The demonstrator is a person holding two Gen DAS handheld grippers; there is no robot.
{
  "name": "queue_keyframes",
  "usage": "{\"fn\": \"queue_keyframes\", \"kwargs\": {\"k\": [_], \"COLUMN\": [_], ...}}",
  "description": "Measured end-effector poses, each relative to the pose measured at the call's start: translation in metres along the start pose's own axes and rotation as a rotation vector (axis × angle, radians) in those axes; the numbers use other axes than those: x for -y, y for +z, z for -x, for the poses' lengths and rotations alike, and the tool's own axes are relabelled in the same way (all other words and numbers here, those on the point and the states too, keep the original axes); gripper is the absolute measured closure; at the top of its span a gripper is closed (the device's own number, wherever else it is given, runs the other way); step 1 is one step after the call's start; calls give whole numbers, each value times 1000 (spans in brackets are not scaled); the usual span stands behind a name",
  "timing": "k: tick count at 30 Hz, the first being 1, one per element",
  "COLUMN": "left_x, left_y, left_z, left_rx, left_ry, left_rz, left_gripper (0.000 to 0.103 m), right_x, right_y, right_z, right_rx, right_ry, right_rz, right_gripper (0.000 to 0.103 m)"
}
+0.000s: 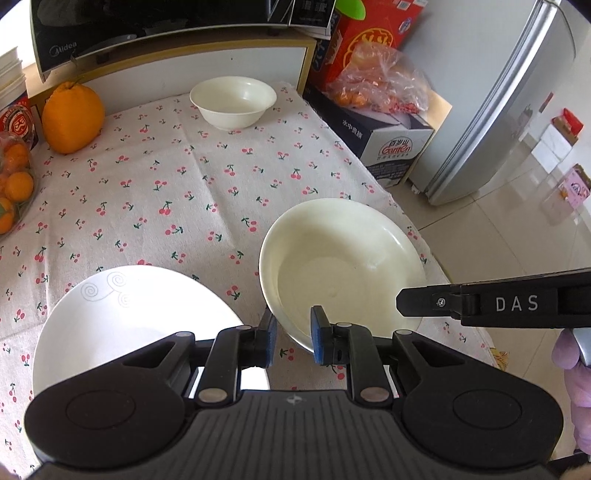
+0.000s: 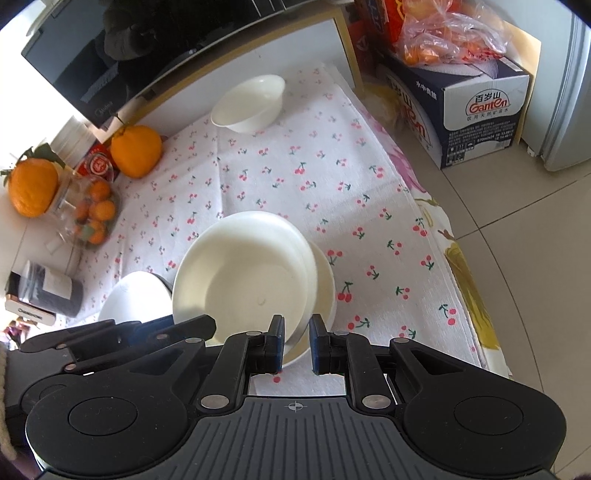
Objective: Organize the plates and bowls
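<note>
A cream deep plate [image 1: 343, 258] is tilted above the cherry-print cloth, its near rim between my left gripper's [image 1: 293, 334] blue pads. In the right wrist view the same plate [image 2: 243, 273] leans over another cream dish [image 2: 325, 288], and its rim sits between my right gripper's [image 2: 297, 341] pads. Both grippers are closed on the plate's rim. A white plate with swirl marks [image 1: 122, 325] lies at the near left; it also shows in the right wrist view [image 2: 133, 295]. A white bowl [image 1: 232, 99] stands at the far side, seen too from the right wrist [image 2: 251, 101].
A large orange fruit [image 1: 72, 116] and a bag of small oranges [image 1: 14, 184] sit at the left. A black Midea appliance [image 1: 147, 33] stands behind. Boxes [image 1: 384, 144] and a fridge [image 1: 506, 96] stand right of the table [image 1: 184, 192].
</note>
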State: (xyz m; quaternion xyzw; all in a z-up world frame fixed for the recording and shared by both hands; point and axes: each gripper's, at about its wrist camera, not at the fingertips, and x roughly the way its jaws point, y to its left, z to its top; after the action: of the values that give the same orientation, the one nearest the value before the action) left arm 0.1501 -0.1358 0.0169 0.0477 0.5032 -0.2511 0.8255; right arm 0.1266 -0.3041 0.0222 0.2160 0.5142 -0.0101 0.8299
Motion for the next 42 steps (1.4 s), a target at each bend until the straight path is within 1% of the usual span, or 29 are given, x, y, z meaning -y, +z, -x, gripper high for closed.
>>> {"fn": "queue_keyframes", "kwargs": {"k": [13, 25, 28, 31, 32, 36, 37, 39, 41, 42], "left_x": [4, 4, 5, 8, 9, 9, 9, 9, 10, 10], "left_y": [-3, -2, -2, -3, -3, -3, -3, -2, -2, -1], "left_z": [-8, -13, -13, -13, -13, -12, -12, -11, -9, -9], "left_rx": [-44, -59, -58, -52, -50, -52, -53, -52, -47, -44], "left_ry": [-6, -6, -11, -18, -18, -24, -26, -28, -29, -29], "left_rz": [-2, -3, -13, -24, -27, -29, -30, -32, -32, -32], "left_gripper": [84, 84, 80, 78, 77, 72, 71, 66, 57, 56], "right_x": [0, 1, 1, 2, 2, 3, 3, 4, 5, 5], "right_y": [-2, -1, -1, 0, 0, 1, 1, 2, 3, 4], "right_z": [-7, -11, -10, -10, -9, -6, -5, -3, -1, 0], "right_rx": [-35, -46, -44, -44, -43, -35, -33, -23, -16, -13], "right_ry": [-30, -36, -33, -23, -21, -11, -8, -4, 2, 5], "right_rz": [21, 28, 26, 14, 12, 9, 6, -1, -8, -12], "right_gripper": [86, 85, 85, 76, 71, 65, 63, 53, 52, 51]}}
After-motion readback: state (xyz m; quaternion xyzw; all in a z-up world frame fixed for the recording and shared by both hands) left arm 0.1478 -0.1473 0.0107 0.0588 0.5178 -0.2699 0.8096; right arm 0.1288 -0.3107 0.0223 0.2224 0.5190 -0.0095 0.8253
